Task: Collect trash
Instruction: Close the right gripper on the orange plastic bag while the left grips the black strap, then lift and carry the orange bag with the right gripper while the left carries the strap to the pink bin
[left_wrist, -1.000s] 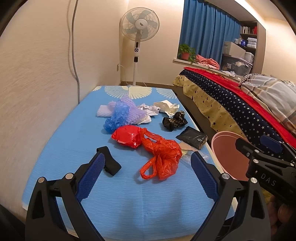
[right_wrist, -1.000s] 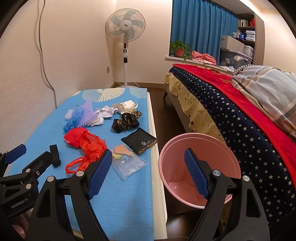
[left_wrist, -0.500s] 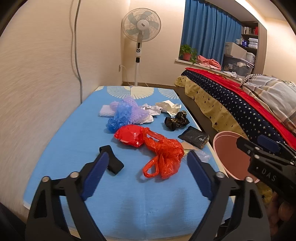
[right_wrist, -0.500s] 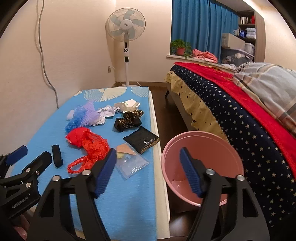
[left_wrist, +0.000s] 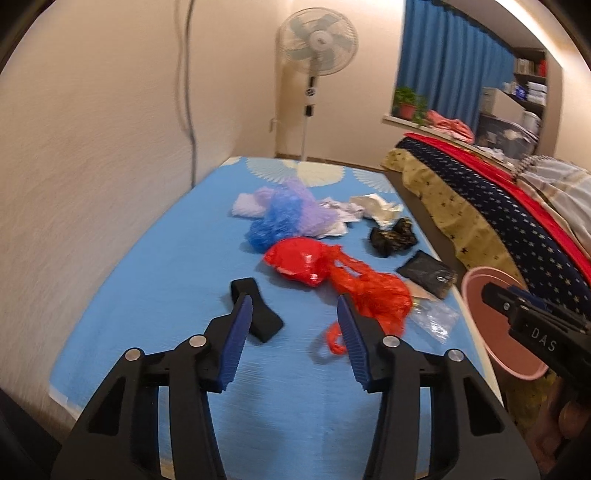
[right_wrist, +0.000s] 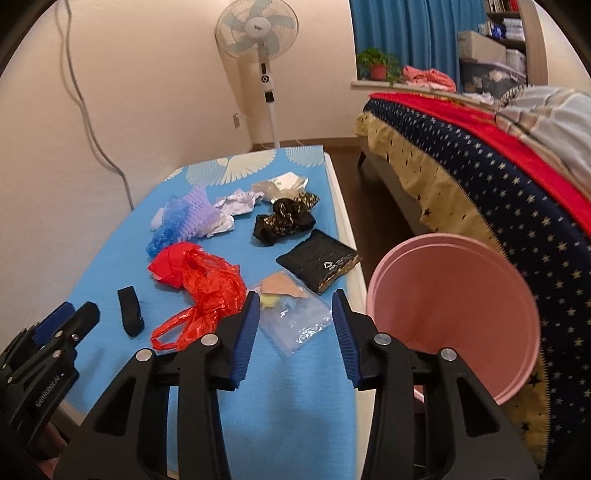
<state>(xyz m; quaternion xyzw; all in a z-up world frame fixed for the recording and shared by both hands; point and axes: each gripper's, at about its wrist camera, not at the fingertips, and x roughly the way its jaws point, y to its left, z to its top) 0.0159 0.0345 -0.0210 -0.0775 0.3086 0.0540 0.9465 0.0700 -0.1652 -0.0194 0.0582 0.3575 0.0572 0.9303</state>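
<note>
Trash lies on a blue mat (left_wrist: 155, 295): a red plastic bag (left_wrist: 332, 273) (right_wrist: 199, 273), a flat black strip (left_wrist: 255, 310) (right_wrist: 129, 310), a clear zip bag (right_wrist: 295, 321), a black pouch (right_wrist: 317, 262), a crumpled black wrapper (right_wrist: 284, 221), blue and purple netting (left_wrist: 284, 218) and white paper (right_wrist: 240, 203). A pink bin (right_wrist: 454, 310) stands on the floor right of the mat. My left gripper (left_wrist: 293, 328) is open and empty above the mat's near part. My right gripper (right_wrist: 291, 325) is open and empty over the clear bag.
A standing fan (right_wrist: 258, 33) is by the far wall. A bed with a starred cover (right_wrist: 498, 184) runs along the right. A wall (left_wrist: 74, 166) borders the mat's left side. A cable (right_wrist: 92, 129) hangs down the wall.
Both grippers' jaws have narrowed but stay open. Both views have shifted forward and to the right over the mat; the trash has not moved.
</note>
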